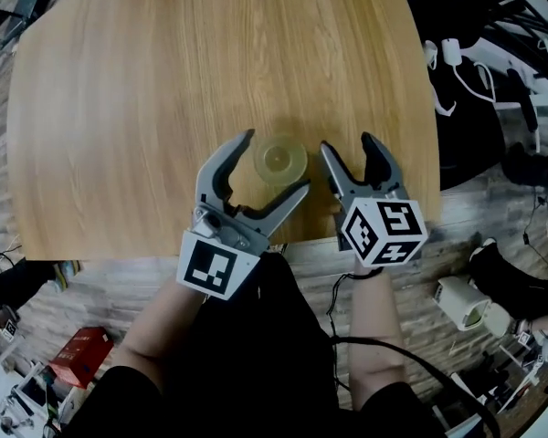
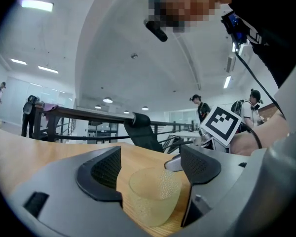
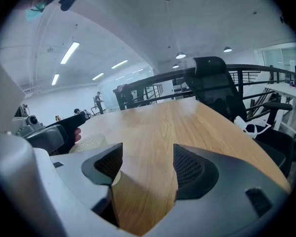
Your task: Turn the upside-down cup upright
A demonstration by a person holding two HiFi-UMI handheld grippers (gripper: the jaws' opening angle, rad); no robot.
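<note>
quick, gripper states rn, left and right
left gripper: open, cup between its jaws, not gripped
right gripper: open, empty

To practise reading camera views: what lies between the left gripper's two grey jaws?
A translucent yellowish plastic cup, standing on the wooden table; the left gripper view shows it.

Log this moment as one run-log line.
left gripper: open, cup between jaws | right gripper: open, empty | cup: standing on table
</note>
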